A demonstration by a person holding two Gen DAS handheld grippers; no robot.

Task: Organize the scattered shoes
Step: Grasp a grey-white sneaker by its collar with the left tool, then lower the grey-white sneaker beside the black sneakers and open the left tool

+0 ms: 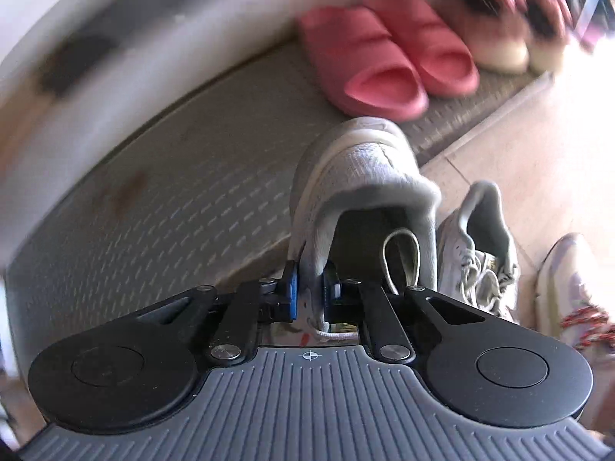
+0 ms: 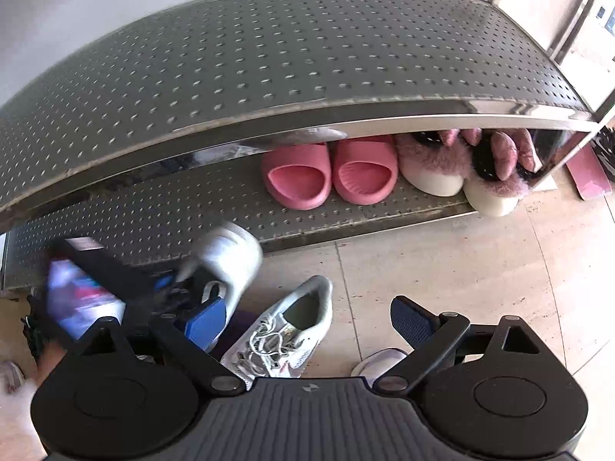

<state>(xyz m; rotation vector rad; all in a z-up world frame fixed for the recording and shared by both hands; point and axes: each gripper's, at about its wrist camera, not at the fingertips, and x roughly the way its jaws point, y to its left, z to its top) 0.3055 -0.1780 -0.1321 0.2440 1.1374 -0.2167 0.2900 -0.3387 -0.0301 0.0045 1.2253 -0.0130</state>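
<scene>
My left gripper [image 1: 312, 292] is shut on the side wall of a grey sneaker [image 1: 357, 169] and holds it tilted, toe toward the lower shelf of a metal shoe rack [image 1: 153, 199]. The right wrist view shows this sneaker [image 2: 226, 257] and the left gripper [image 2: 169, 288] in the air in front of the rack [image 2: 269, 77]. Its mate, a second grey sneaker [image 1: 476, 246], lies on the tiled floor; in the right wrist view it [image 2: 284, 330] lies between the fingers of my open, empty right gripper [image 2: 307, 319].
A pair of pink slides [image 2: 330, 174] and a pair of fluffy pink slippers [image 2: 461, 169] stand on the lower shelf. A white sneaker with red laces [image 1: 572, 296] lies on the floor at right. Another white shoe toe [image 2: 378, 361] lies near my right finger.
</scene>
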